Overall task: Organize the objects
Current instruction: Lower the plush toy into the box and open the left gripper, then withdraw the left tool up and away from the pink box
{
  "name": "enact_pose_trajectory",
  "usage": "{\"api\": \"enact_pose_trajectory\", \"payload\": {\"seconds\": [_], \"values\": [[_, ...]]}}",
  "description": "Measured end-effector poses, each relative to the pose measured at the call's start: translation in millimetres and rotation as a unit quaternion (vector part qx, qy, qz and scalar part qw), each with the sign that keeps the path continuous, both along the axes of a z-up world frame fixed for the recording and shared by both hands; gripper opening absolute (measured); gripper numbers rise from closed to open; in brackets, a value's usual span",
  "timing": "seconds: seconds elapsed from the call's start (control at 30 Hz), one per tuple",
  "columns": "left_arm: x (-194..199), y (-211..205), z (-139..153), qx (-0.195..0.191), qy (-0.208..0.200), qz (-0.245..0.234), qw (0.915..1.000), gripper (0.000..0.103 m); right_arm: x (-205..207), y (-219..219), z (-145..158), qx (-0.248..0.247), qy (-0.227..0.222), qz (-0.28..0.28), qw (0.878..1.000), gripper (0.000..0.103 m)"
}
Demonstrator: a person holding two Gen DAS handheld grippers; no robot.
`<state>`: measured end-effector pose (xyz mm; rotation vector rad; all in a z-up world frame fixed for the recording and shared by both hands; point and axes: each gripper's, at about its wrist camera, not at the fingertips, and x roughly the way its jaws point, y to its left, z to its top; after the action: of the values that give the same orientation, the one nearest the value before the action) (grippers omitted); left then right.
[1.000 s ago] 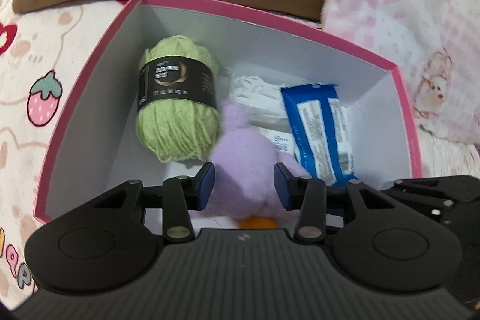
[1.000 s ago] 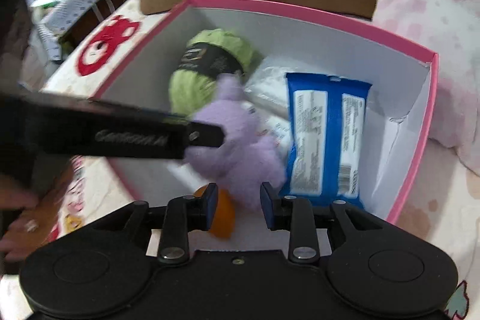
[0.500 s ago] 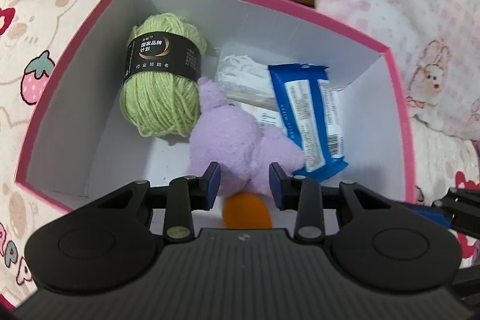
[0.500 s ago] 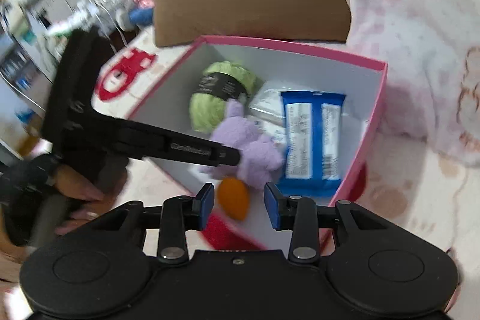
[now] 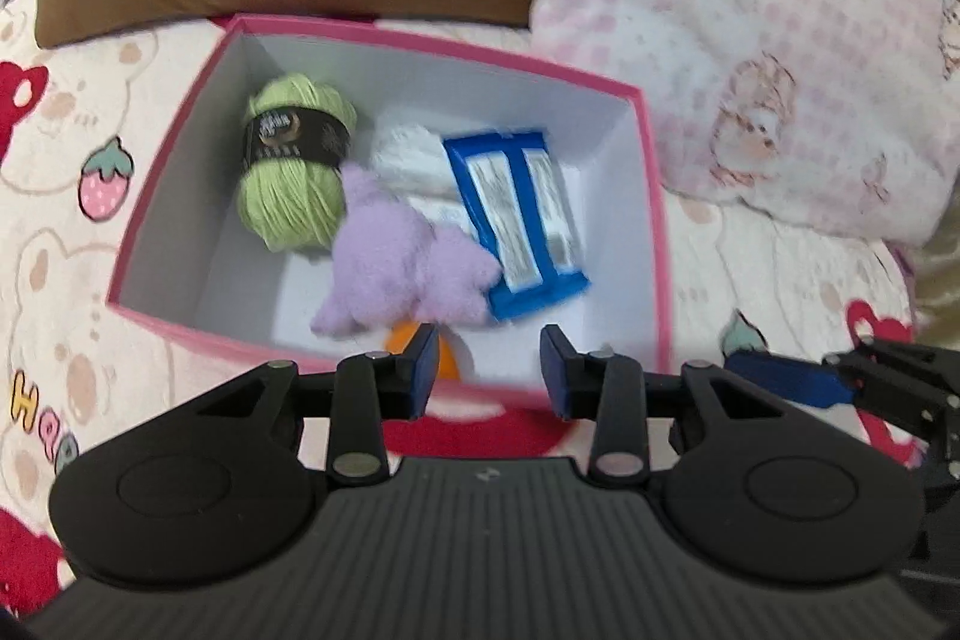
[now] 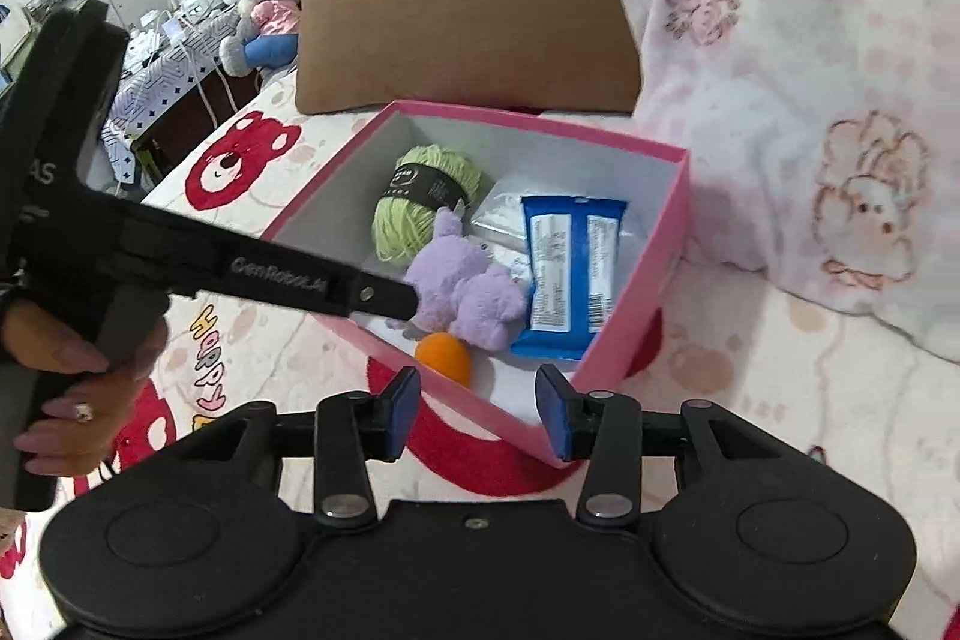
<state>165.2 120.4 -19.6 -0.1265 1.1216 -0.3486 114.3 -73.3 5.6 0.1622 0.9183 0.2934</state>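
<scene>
Both grippers hang empty over the near rim of the pink box [image 6: 654,244] — a drop-off step seems just finished. The left gripper [image 5: 486,364] and the right gripper [image 6: 477,409] have fingers apart and opening, nothing between them. The purple plush toy [image 6: 462,286] lies inside by the green yarn [image 6: 420,202] and blue packet [image 6: 570,274]. Next likely calls for another stray item. The box sits on a cartoon-print bed [image 6: 252,340] — pillows behind.

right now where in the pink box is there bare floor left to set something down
Bare floor shows in the pink box along its left wall beside the green yarn, and at the near right corner below the blue packet. The middle is crowded: purple plush, white bag.
</scene>
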Motion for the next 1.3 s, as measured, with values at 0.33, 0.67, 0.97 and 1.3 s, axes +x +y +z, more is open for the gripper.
{"api": "enact_pose_trajectory", "payload": {"seconds": [0.33, 0.67, 0.97, 1.3], "values": [[-47, -10, 35, -0.006, -0.013, -0.022, 0.9997, 0.045, -40, -14, 30, 0.002, -0.004, -0.015, 1.0, 0.048], [-84, -27, 73, -0.004, -0.052, -0.067, 0.9964, 0.057, -77, -22, 46, -0.017, -0.035, -0.066, 0.997, 0.054], [-115, -18, 76, -0.003, -0.054, -0.065, 0.9964, 0.062, -107, -23, 55, -0.022, -0.045, -0.102, 0.994, 0.063], [-140, -17, 77, 0.018, -0.081, -0.083, 0.9931, 0.062, -124, -16, 54, -0.078, -0.038, -0.139, 0.986, 0.077]]}}
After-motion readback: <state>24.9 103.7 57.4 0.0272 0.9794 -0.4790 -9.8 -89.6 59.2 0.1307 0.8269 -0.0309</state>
